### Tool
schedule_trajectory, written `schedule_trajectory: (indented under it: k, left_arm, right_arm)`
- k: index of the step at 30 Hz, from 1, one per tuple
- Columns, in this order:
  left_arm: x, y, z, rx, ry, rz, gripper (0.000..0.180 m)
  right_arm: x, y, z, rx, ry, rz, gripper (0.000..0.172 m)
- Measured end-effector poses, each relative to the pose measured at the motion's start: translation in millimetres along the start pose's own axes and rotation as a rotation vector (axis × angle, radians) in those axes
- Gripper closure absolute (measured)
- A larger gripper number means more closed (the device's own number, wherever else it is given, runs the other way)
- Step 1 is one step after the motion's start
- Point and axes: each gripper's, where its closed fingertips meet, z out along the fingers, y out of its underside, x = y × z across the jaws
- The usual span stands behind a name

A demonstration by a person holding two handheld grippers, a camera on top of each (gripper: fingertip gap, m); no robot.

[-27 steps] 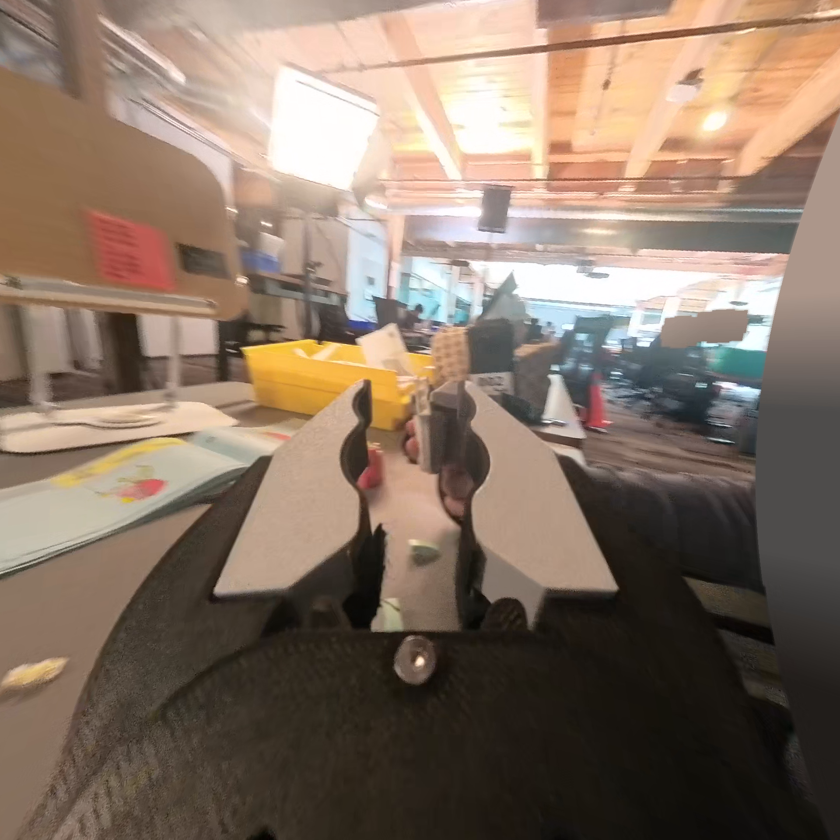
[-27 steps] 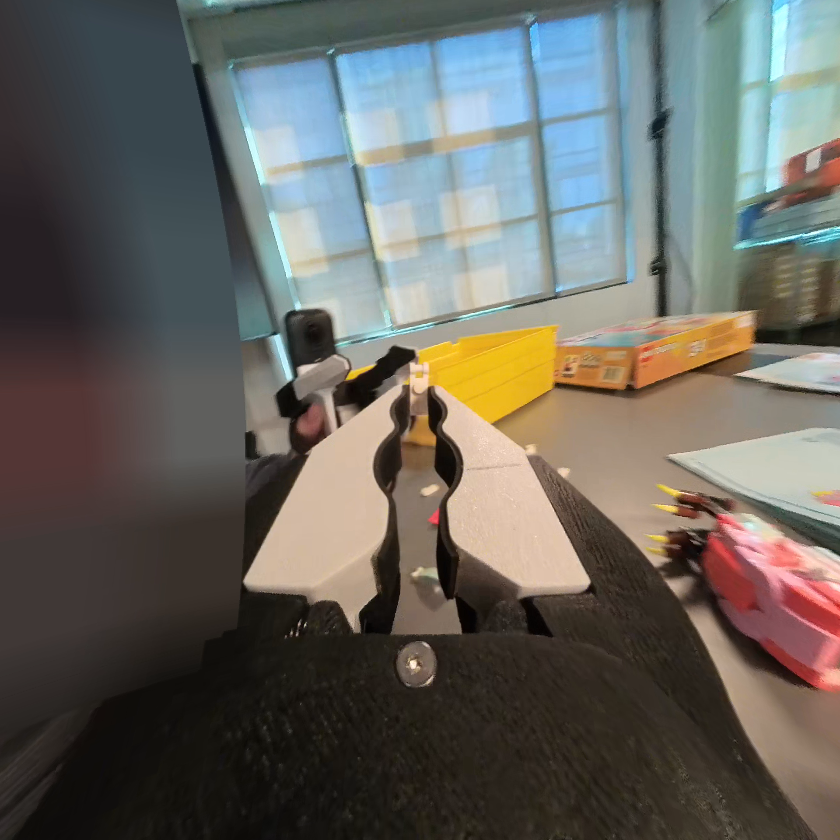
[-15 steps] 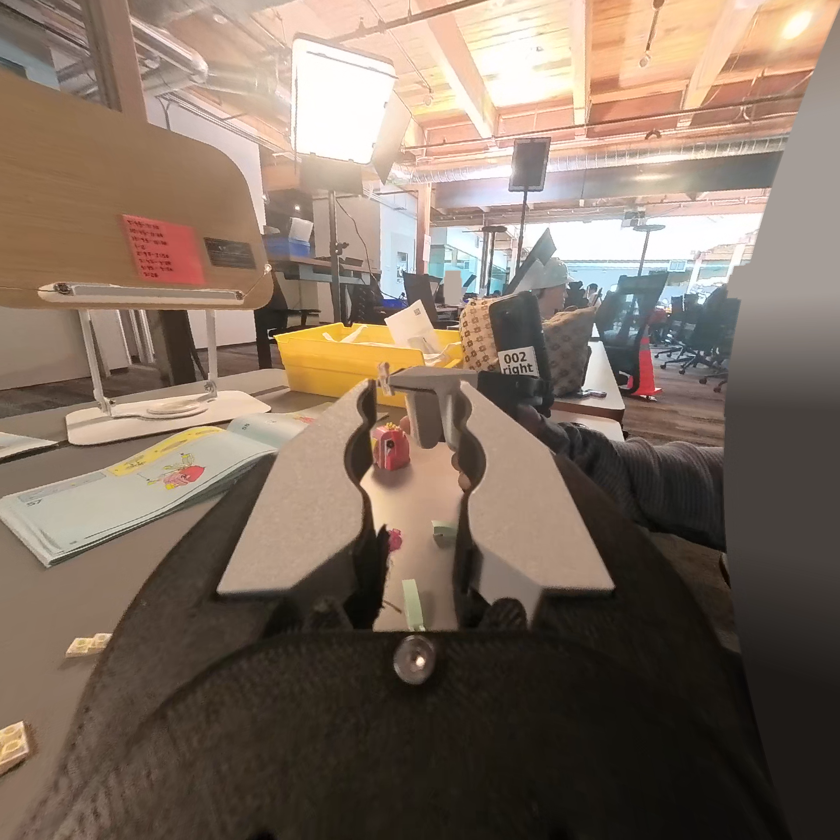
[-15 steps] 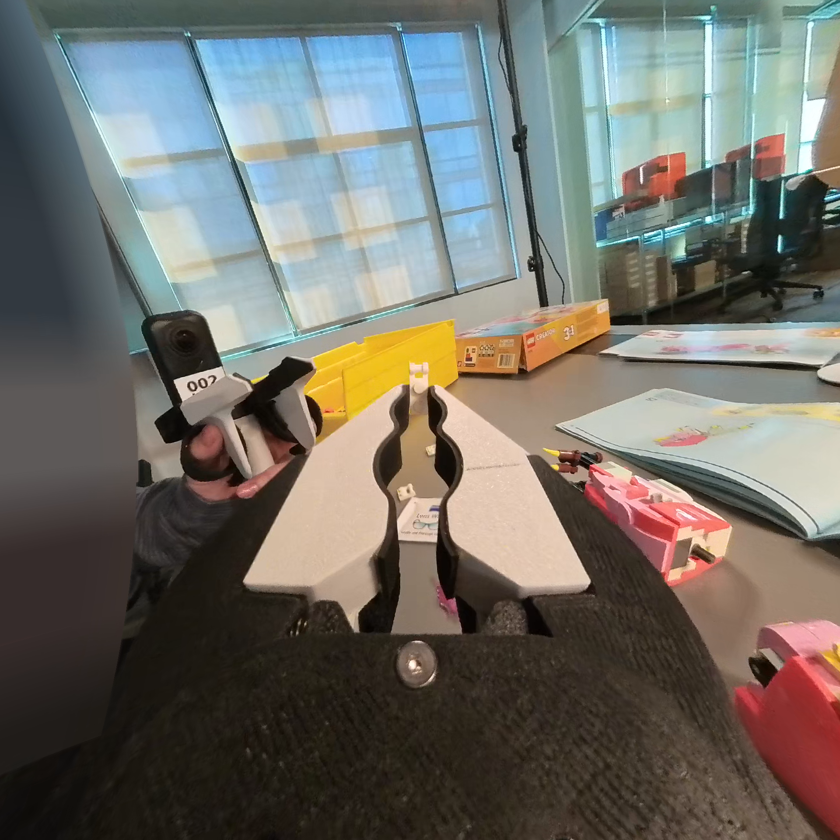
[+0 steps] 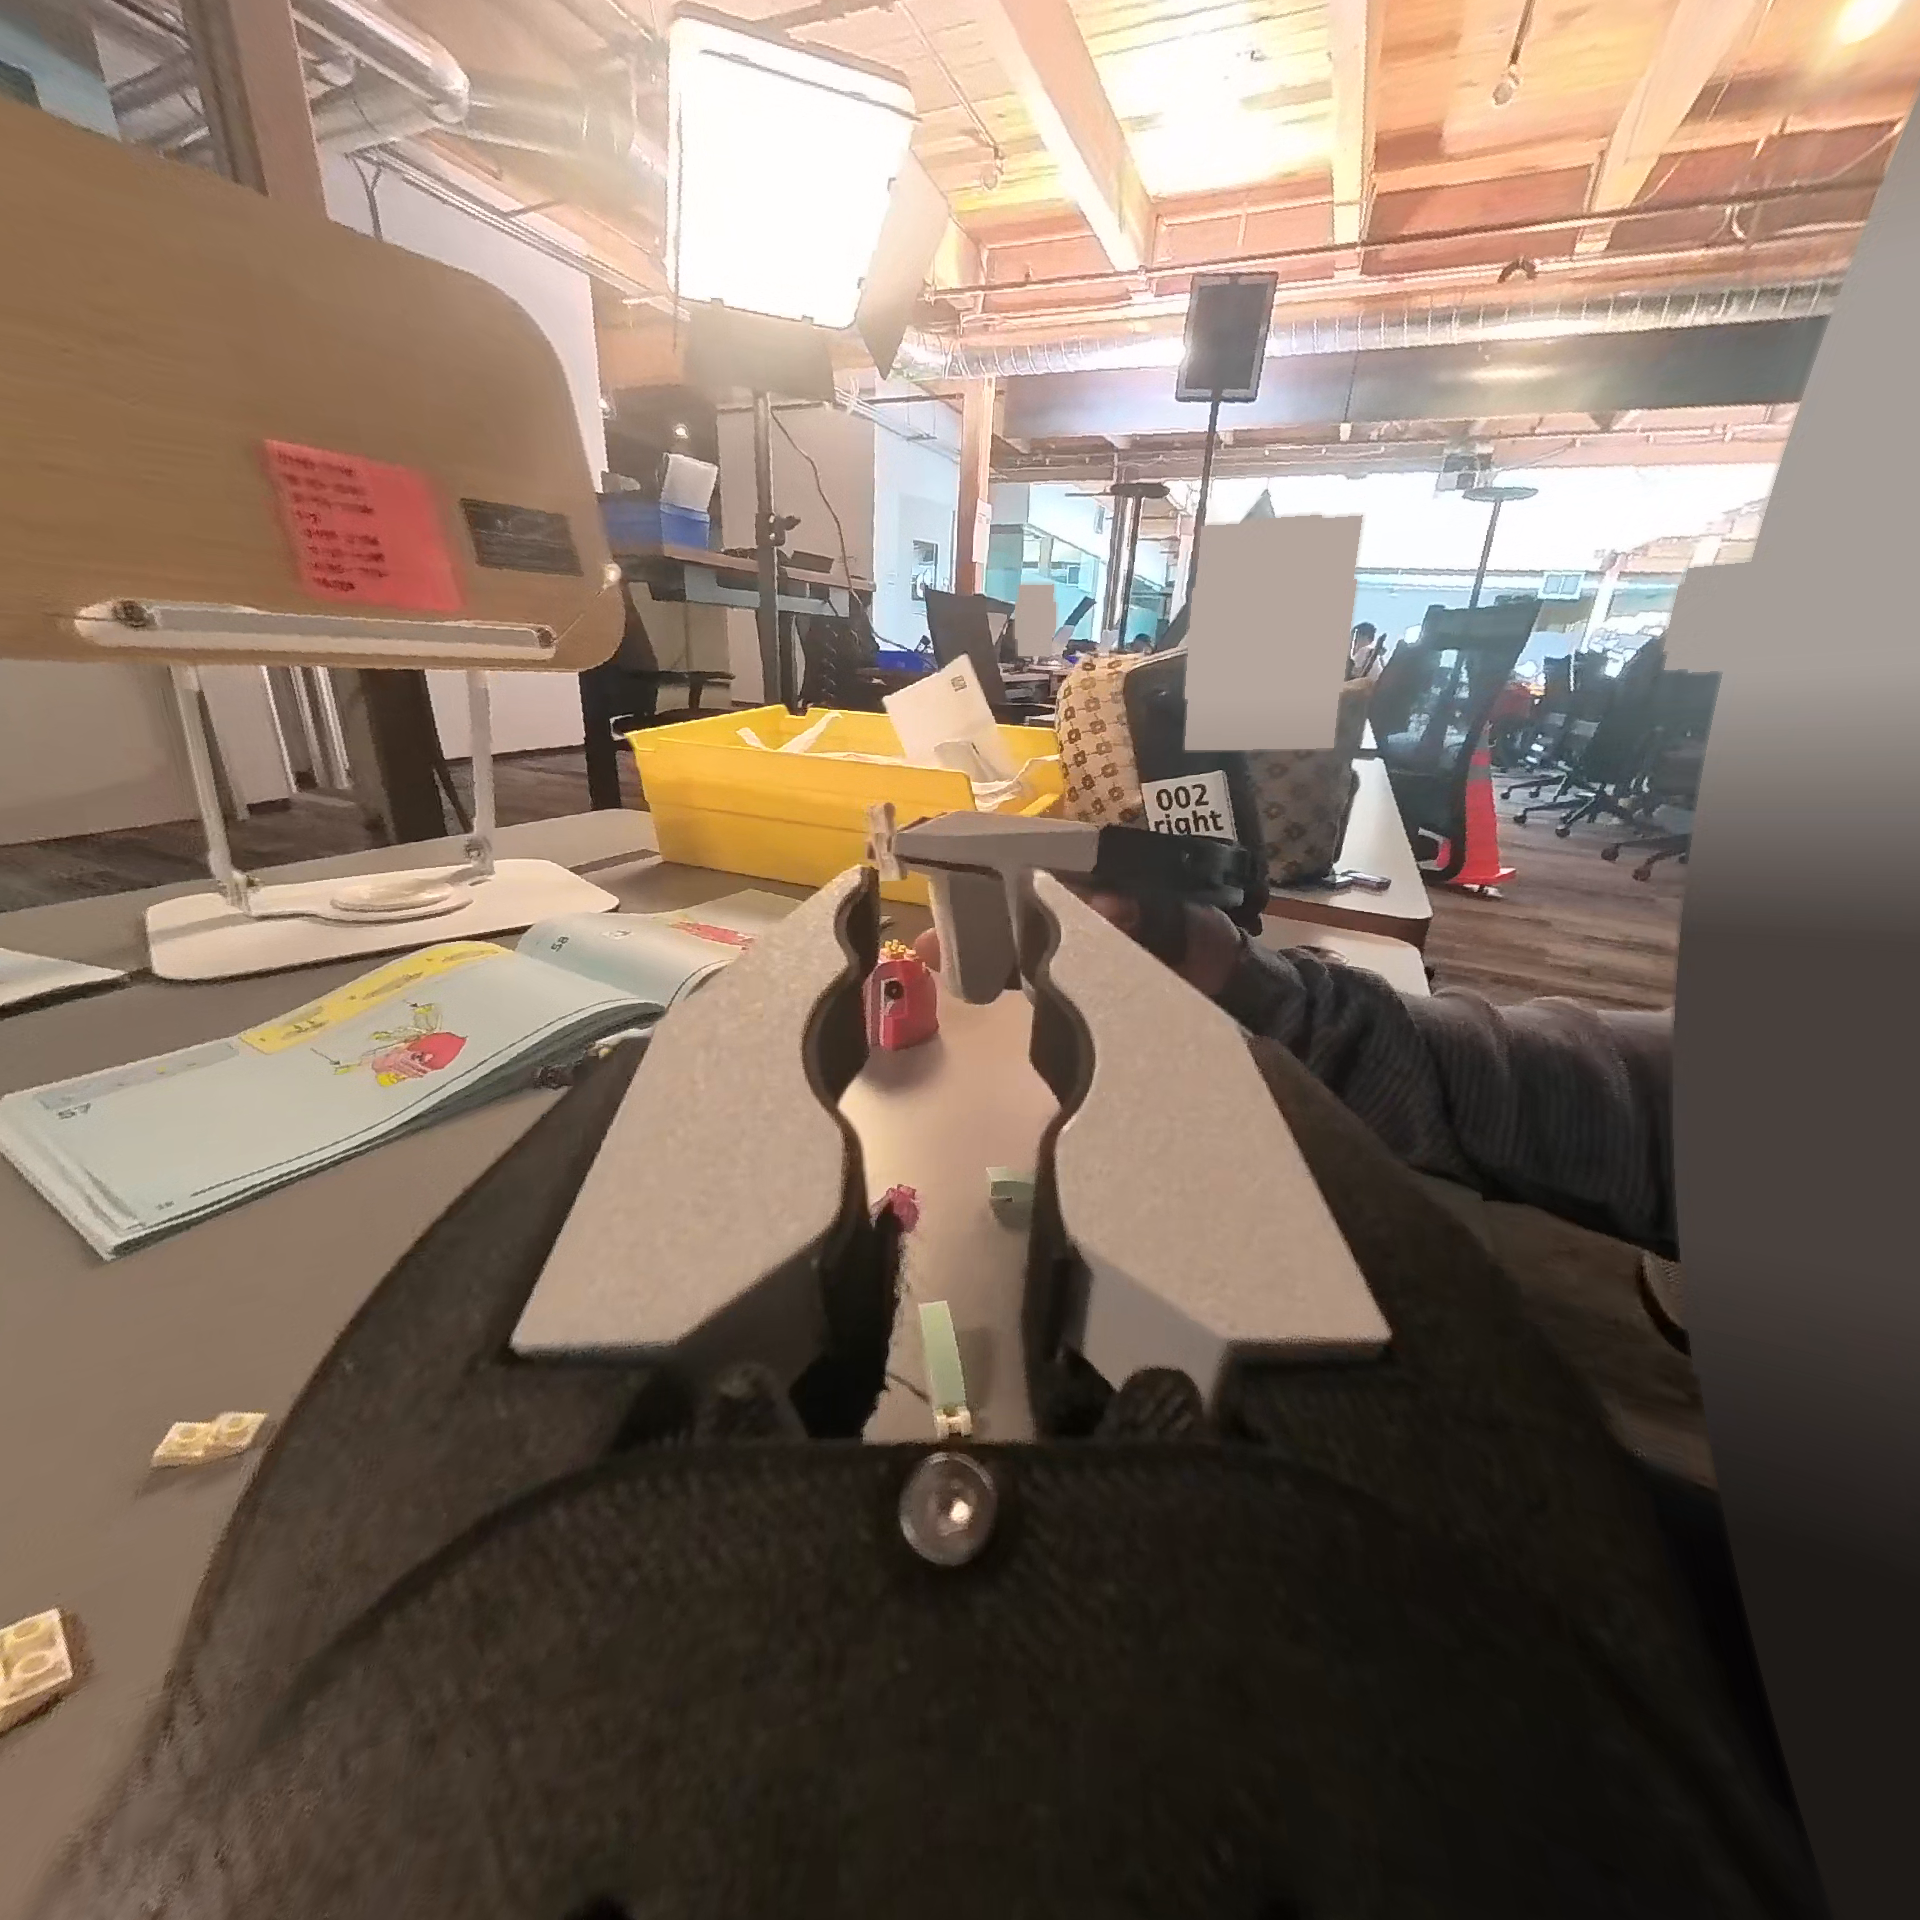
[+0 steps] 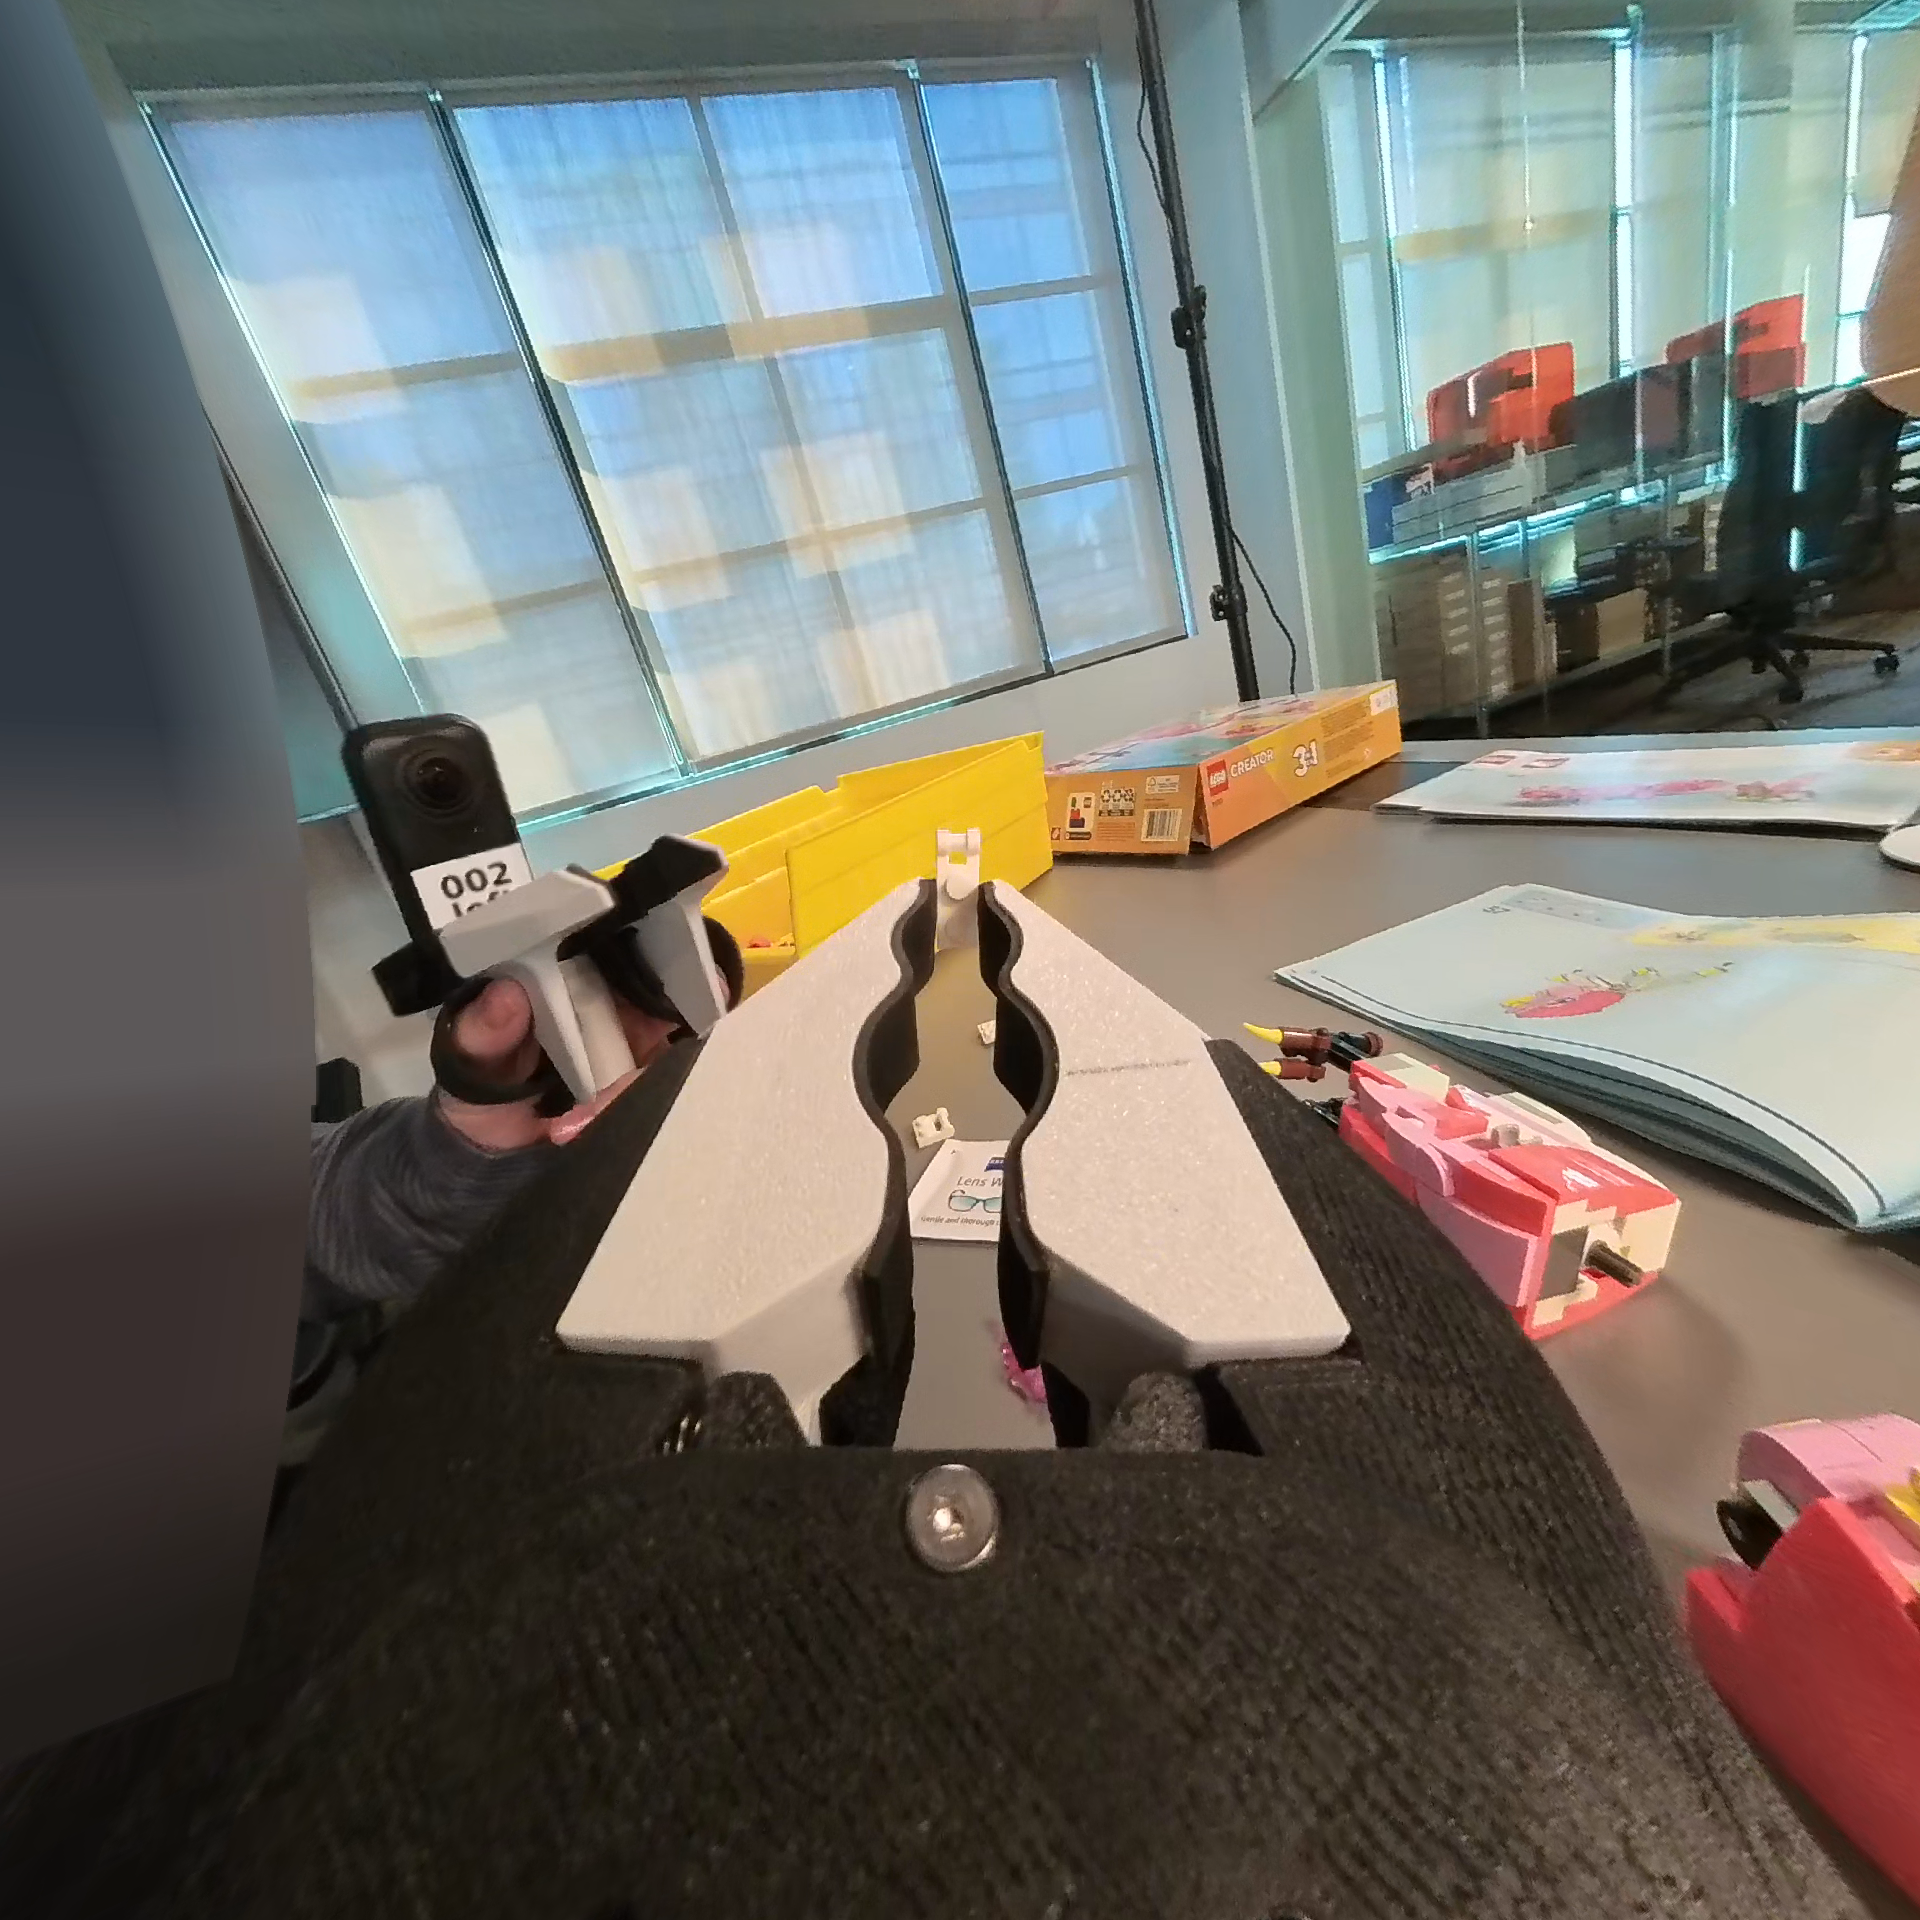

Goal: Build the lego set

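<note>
My right gripper (image 6: pixel 958 914) pinches a small white brick piece (image 6: pixel 956 871) upright at its tips, in front of the yellow bin (image 6: pixel 914 831); my left gripper (image 5: pixel 951 894) hangs open and empty beside that bin; nothing joined yet.

My grey table (image 6: pixel 1455 914) carries a yellow bin (image 5: pixel 790 790), open instruction booklets (image 6: pixel 1662 1049), an orange toy box (image 6: pixel 1226 769), pink-red brick models (image 6: pixel 1507 1195) and loose pieces (image 5: pixel 208 1439).
</note>
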Motion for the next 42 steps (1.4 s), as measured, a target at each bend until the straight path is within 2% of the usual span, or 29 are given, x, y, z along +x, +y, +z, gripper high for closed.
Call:
schedule_trajectory:
  k: [10, 20, 31, 34, 38, 42]
  left_arm:
    - [-10, -2, -3, 0.02, -0.022, -0.08, 0.157]
    - [-2, 2, 0, -0.013, -0.009, -0.012, 0.158]
    - [-3, 0, -2, -0.005, -0.015, -0.014, 0.159]
    - [-7, -4, -5, 0.001, -0.045, 0.021, 0.159]
    - [-16, -10, -15, 0.007, -0.108, 0.083, 0.16]
    - [-14, -9, -13, -0.007, -0.112, 0.12, 0.162]
  right_arm:
    - [0, 1, 0, -0.003, -0.001, -0.001, 0.165]
    - [-1, 2, 1, -0.007, -0.002, -0.003, 0.165]
    - [-6, 5, 2, -0.038, -0.023, -0.031, 0.165]
    - [-16, 25, 0, -0.211, -0.048, -0.126, 0.165]
    - [-33, 66, -18, -0.574, -0.065, -0.32, 0.166]
    - [-44, 108, -44, -0.961, -0.102, -0.394, 0.166]
